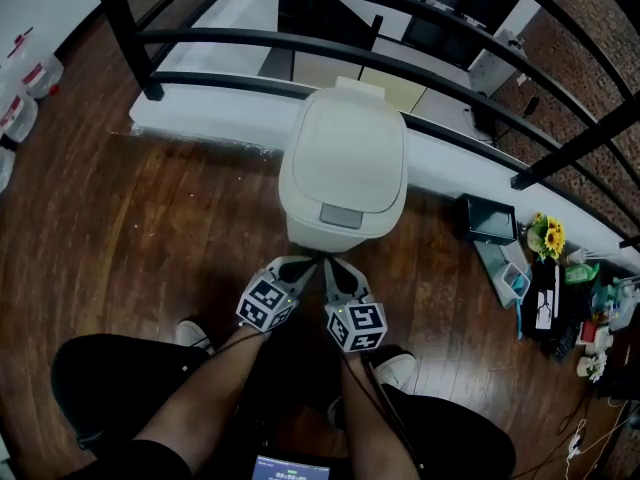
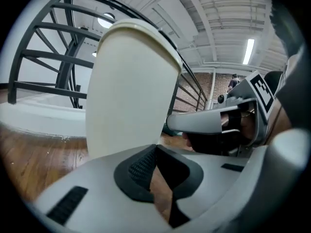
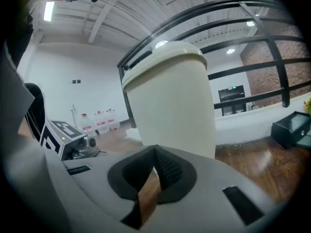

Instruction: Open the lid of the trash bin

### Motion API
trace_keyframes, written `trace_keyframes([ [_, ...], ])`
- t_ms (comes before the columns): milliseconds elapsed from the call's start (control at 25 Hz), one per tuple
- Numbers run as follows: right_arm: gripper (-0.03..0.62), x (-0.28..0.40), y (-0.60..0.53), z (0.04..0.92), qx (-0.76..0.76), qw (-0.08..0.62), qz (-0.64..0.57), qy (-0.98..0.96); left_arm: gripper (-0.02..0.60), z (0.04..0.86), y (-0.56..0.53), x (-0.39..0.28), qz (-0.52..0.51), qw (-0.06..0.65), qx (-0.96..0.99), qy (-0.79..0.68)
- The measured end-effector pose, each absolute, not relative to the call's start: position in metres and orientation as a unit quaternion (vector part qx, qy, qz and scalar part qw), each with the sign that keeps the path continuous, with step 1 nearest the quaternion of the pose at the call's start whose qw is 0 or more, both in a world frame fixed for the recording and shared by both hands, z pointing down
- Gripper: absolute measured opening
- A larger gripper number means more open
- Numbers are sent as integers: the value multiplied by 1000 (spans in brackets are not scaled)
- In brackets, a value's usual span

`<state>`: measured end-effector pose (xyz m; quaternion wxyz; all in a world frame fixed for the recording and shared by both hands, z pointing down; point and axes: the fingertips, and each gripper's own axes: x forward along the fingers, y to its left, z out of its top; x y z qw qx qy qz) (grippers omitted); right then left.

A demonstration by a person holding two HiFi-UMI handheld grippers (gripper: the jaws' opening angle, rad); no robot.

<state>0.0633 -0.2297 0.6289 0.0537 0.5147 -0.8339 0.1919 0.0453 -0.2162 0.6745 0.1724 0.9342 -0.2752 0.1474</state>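
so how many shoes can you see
2: left shoe below-left of the bin, right shoe below-right; legs partly hide both.

In the head view, the lid (image 1: 345, 153) covers most of the trash bin (image 1: 335, 232), whose foot lies behind the left tongs (image 1: 298, 264) and right tongs (image 1: 330, 265). The clutter (image 1: 545, 303) on the floor (image 1: 150, 218) at four o'clock is too small to name, and the lit screen (image 1: 292, 468) at six o'clock is cut by the picture's bottom edge.
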Motion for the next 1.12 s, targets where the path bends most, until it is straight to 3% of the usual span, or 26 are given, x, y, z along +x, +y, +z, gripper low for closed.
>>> trace_keyframes([
  [320,21,65,-237,681,511,72,220,-828,41,735,-237,48,173,195,920,-293],
  [1120,21,57,-250,726,498,88,246,-827,39,817,-292,51,213,178,908,-312],
])
